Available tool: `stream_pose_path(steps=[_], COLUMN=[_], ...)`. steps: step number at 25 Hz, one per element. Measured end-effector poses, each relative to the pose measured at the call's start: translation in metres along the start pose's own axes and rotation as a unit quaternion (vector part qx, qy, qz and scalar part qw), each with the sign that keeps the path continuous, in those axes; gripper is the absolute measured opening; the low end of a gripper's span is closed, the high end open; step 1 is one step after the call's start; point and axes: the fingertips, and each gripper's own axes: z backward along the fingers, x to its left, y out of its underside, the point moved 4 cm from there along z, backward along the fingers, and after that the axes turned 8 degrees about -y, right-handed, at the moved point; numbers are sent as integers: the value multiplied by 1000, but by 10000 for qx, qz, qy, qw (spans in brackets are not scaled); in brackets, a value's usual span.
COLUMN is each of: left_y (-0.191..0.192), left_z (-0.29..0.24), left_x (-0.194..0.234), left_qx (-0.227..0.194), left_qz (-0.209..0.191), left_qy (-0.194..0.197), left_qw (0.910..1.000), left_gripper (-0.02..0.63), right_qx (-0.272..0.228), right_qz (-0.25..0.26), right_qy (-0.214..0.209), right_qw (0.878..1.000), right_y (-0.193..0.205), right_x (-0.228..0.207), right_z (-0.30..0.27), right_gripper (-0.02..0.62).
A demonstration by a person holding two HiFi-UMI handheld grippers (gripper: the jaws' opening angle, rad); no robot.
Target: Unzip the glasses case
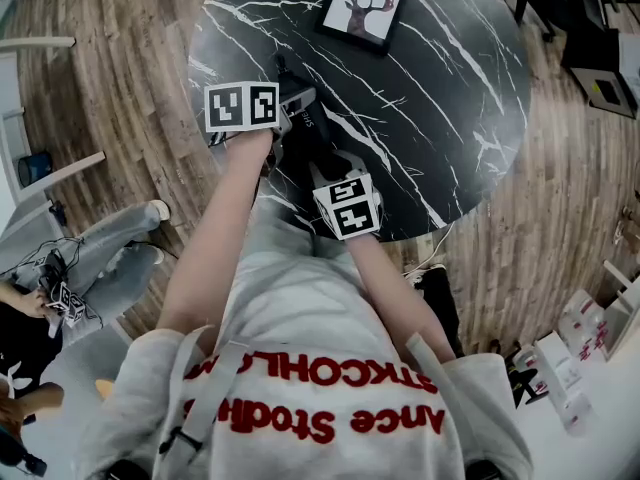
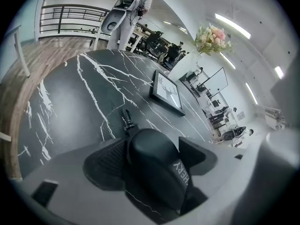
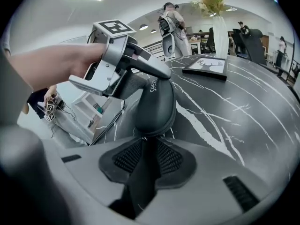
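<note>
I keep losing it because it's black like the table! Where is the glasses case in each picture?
Head view: glasses case, upper middle, over the table.
Left gripper view: bottom middle, clamped in the left hand-held gripper.
Right gripper view: centre, just beyond the jaws.
Shared landmark: the deer picture, farther back on the table in all three.
</note>
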Motion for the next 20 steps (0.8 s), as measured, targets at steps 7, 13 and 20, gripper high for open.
stream_pose_path(steps=[7, 13, 20], left_y=[1, 2, 6], left_z=[-4, -6, 18], left_x=[0, -1, 7], left_qx=[2, -53, -394], left_qz=[148, 262, -363], left_qy=[102, 216, 206], left_qw=[9998, 9994, 9984], left_gripper=[357, 357, 365], right_qx=[-72, -190, -241], right_qz=[-338, -499, -549], right_qy=[-129, -239, -353], right_qw=[9993, 9983, 9976], right_y=[3, 4, 6], right_x=[3, 2, 0], right_z=[-3, -1, 2], right_gripper=[67, 25, 17])
